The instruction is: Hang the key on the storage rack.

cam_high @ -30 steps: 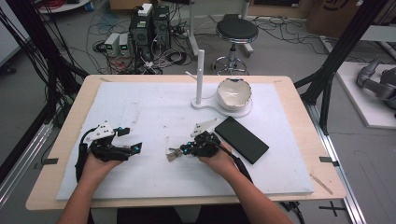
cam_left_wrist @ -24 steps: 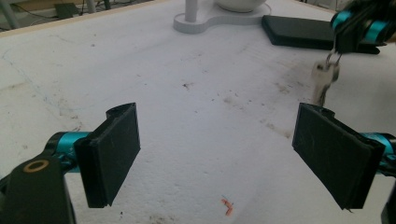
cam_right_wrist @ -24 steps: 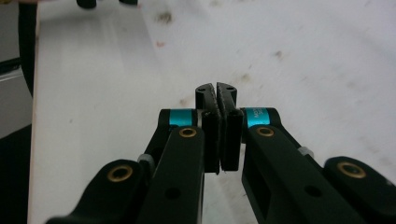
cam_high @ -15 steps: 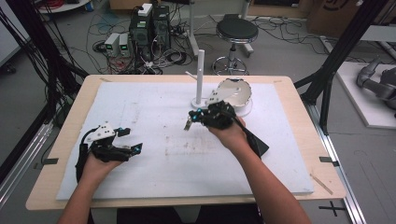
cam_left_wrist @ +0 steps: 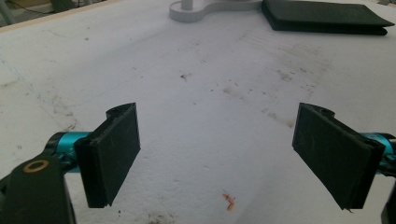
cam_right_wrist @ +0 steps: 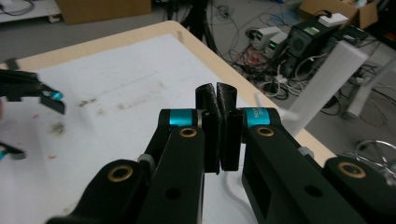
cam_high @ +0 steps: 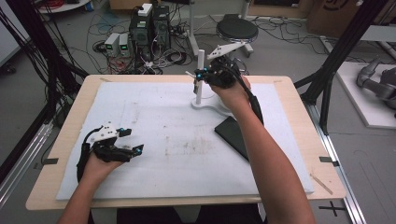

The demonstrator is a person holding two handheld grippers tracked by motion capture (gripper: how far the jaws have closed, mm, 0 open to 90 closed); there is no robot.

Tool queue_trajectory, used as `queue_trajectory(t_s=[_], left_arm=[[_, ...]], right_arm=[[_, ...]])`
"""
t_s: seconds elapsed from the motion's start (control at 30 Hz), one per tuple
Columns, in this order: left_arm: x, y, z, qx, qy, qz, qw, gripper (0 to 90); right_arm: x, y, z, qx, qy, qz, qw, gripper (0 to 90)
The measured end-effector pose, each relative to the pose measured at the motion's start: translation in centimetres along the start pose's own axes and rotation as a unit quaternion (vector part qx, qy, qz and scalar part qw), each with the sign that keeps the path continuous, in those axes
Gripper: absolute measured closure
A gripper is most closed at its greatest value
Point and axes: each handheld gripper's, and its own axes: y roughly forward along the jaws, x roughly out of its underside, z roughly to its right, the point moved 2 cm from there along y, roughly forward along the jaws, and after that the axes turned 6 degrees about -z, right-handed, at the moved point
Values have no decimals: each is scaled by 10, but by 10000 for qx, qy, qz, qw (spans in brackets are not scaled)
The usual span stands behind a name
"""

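Up in the high view, the right gripper (cam_high: 198,74) is held well above the table at the far side, its jaws pressed together on what looks like a small pale piece (cam_high: 190,73), which sticks out towards the left just beside the white upright post (cam_high: 200,58) of the stand (cam_high: 205,103). The post is the nearest thing to the jaw tips, touching or almost touching them; I cannot tell which. It stands vertical, while the piece lies roughly level, across it. The left gripper (cam_high: 134,141) rests low at the near left of the white mat (cam_high: 177,140), well apart from the stand, so the right hand is clearly the nearer. A flat black case (cam_high: 232,135) lies on the mat between the stand and the person. From the left gripper view, the left gripper (cam_left_wrist: 217,154) has its jaws spread wide with nothing between them, only bare mat; the stand's base (cam_left_wrist: 201,9) and the black case (cam_left_wrist: 322,16) sit far ahead. From the right gripper view, the right gripper (cam_right_wrist: 217,93) shows its two pads closed face to face, a thin pale sliver (cam_right_wrist: 259,99) emerging on the right, and the post (cam_right_wrist: 329,77), blurred, rises close by on that same side. Any coming move, I judge, turns on carrying the piece sideways to the post.
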Motion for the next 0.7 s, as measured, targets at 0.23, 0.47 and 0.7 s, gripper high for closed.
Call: queue_trajectory(t_s=[0.23, 0.47, 0.7], left_arm=[[1, -1, -1, -4, -14, 15, 10000, 150], [1, -1, -2, 9, -43, 23, 10000, 150], [1, 0, -1, 26, -14, 2, 10000, 150]], right_arm=[[-10, 12, 15, 184, 72, -122, 9997, 900], [-6, 21, 29, 301, 262, -244, 9989, 900], [-3, 25, 40, 336, 445, -209, 9982, 900]])
